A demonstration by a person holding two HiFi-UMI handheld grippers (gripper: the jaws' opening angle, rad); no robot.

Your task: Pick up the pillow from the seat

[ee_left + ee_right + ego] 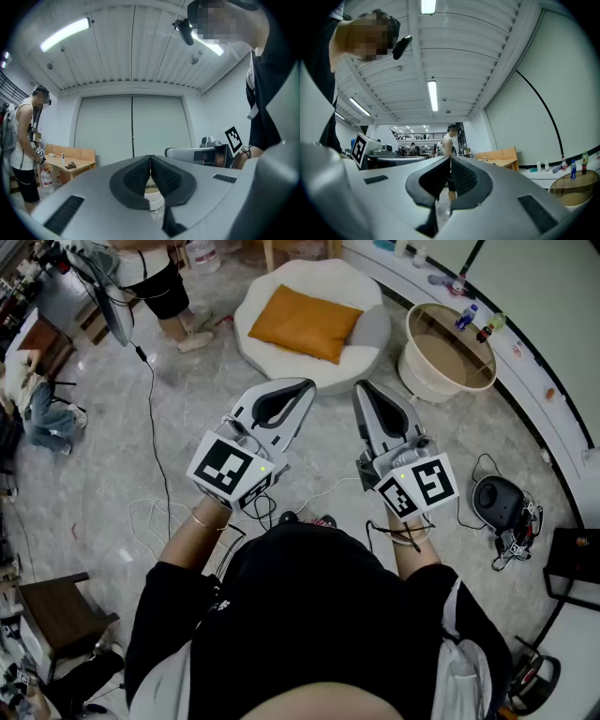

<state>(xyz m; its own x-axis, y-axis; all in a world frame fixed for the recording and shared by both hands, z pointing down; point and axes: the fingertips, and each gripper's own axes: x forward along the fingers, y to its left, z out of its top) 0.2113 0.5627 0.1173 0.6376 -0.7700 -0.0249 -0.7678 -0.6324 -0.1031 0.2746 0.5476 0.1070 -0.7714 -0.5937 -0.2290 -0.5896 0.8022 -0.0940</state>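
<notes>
Pillow [305, 322], orange, is what the task wants, but nearest the person both tools are only being carried. The left gripper [302, 390] and the right gripper [364, 390] sit side by side over the floor, jaws clenched on nothing, probably parked for the approach. Beyond their tips stands the round white seat [251, 334]. The pillow lies flat on its middle, untouched and well apart from both grippers.
</notes>
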